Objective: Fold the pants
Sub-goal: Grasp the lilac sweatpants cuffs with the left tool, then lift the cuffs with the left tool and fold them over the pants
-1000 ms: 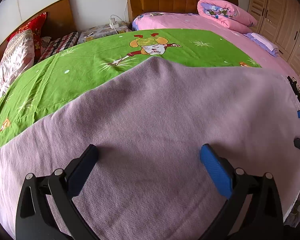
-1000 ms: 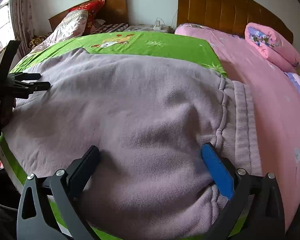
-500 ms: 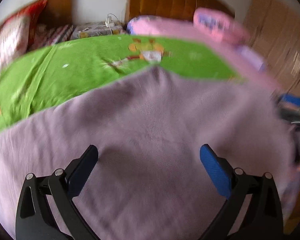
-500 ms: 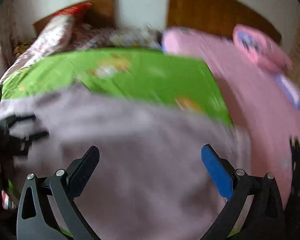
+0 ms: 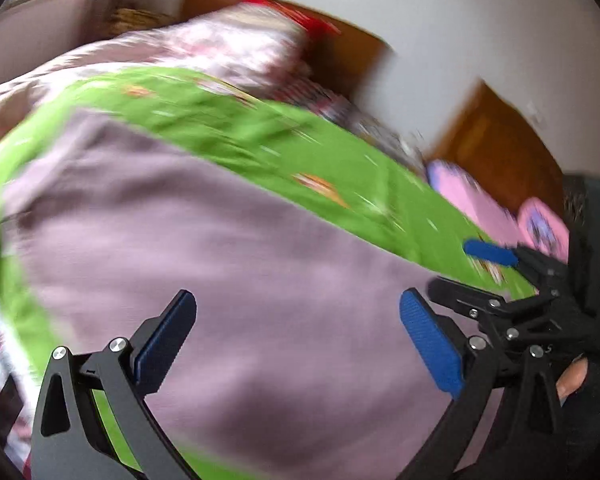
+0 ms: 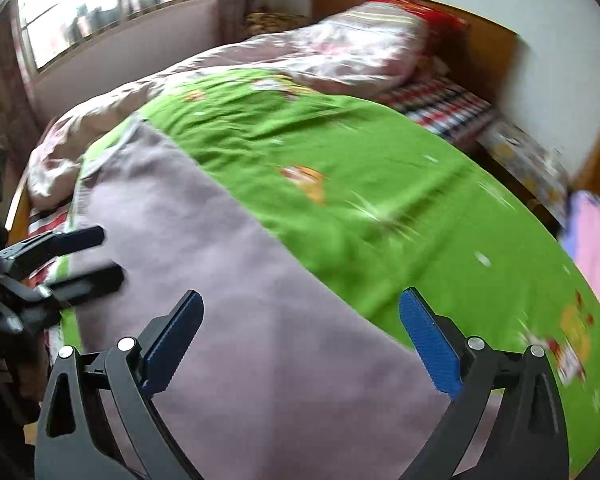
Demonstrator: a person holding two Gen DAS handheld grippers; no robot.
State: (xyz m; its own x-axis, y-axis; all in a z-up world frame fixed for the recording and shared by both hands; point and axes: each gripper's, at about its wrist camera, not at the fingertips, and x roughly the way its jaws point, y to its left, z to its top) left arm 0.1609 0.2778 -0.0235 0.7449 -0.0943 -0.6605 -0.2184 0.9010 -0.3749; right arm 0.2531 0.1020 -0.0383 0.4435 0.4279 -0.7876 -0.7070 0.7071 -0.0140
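Note:
Mauve knit pants (image 5: 204, 248) lie spread flat on a green cartoon-print sheet (image 5: 260, 136); they also show in the right wrist view (image 6: 228, 280), running away to the far left. My left gripper (image 5: 296, 336) is open and empty just above the pants. My right gripper (image 6: 300, 332) is open and empty above the pants' near part. The right gripper also shows at the right edge of the left wrist view (image 5: 480, 272), and the left gripper at the left edge of the right wrist view (image 6: 88, 256). Both views are motion-blurred.
A floral quilt (image 6: 340, 48) and a red pillow (image 6: 432, 12) lie at the head of the bed by a wooden headboard (image 6: 488, 48). A pink bed (image 5: 472, 200) stands at the right. A window (image 6: 112, 4) is at the far left.
Both grippers have swung left, so the views now face the pants' other end and the window side. Both stayed open and empty. The pants have not visibly moved.

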